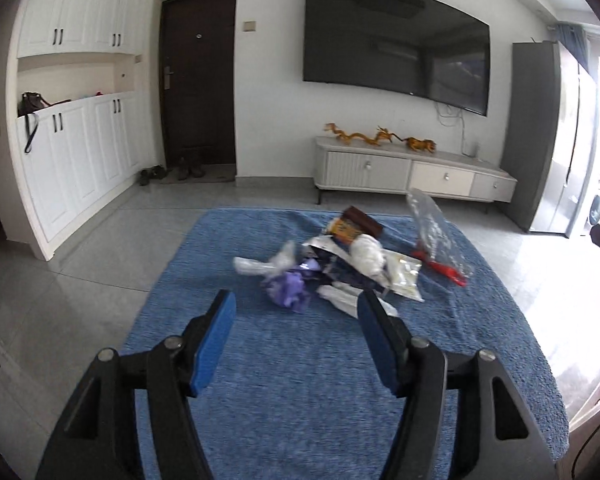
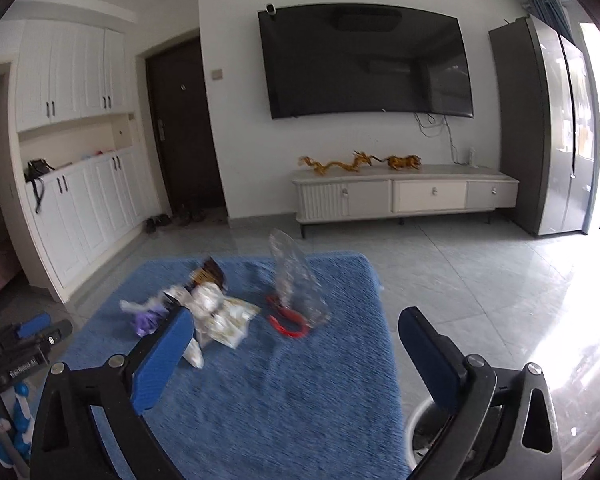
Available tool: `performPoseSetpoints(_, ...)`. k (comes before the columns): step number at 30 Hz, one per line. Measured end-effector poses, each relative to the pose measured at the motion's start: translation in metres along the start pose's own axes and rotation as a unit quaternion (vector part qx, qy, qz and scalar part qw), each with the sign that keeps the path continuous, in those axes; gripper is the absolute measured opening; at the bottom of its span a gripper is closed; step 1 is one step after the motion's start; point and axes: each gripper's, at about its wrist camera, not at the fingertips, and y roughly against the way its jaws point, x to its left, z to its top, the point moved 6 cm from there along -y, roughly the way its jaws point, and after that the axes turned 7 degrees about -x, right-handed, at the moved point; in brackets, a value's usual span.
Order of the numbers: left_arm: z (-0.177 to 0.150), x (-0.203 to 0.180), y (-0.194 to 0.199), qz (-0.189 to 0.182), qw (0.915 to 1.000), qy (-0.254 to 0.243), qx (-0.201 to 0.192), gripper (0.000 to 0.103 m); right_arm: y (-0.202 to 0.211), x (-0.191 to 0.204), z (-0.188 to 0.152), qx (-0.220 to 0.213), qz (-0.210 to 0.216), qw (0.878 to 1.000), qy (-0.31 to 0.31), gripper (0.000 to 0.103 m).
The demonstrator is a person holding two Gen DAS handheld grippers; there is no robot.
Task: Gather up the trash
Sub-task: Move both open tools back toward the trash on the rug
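Both claws hang empty above the near part of a blue rug (image 1: 324,400), which carries all the trash. The left claw (image 1: 296,314) has its blue pads apart with nothing between them, and the right claw (image 2: 296,330) stands wider still, also holding nothing. The trash lies in one loose heap toward the rug's far edge: a crumpled purple wrapper (image 1: 290,288) nearest the left claw, white crumpled plastic (image 1: 366,256) and a pale printed packet (image 1: 404,276) touching it, and a brown and yellow packet (image 1: 354,226) behind. Nearer the far right corner a clear plastic bag (image 2: 296,284) stands half upright over a red strip (image 2: 286,322) that curls from beneath it. Beside the rug's near right corner, partly hidden behind the right claw, sits the rim of a white bin (image 2: 420,426), probably where the pieces are to go. Open jaws aimed at the heap suggest each hand is set to pick, the left at the purple wrapper, the right at the clear bag.
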Motion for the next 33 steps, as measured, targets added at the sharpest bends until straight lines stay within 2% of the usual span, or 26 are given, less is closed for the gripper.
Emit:
performPoseSetpoints(5, 0.003, 0.017, 0.004, 0.004, 1.0, 0.004, -0.008, 0.062, -0.001, 0.016, 0.008, -0.011, 0.011, 1.0, 0.002, 0.103)
performPoseSetpoints(15, 0.006, 0.017, 0.015, 0.019, 0.9994, 0.002, -0.027, 0.062, -0.006, 0.027, 0.014, -0.017, 0.041, 0.999, 0.02, 0.103)
performPoseSetpoints(18, 0.007, 0.01, 0.015, 0.025, 0.9992, -0.005, -0.032, 0.062, -0.006, 0.022, 0.012, -0.021, 0.056, 0.998, 0.019, 0.103)
performPoseSetpoints(27, 0.005, -0.039, -0.004, 0.047, 0.9985, -0.027, -0.008, 0.064, -0.006, -0.014, 0.0, -0.019, 0.08, 0.996, 0.042, 0.103)
performPoseSetpoints(33, 0.002, -0.055, -0.013, 0.044, 0.9985, -0.031, 0.004, 0.064, -0.003, -0.03, -0.01, -0.006, 0.094, 0.994, 0.057, 0.103)
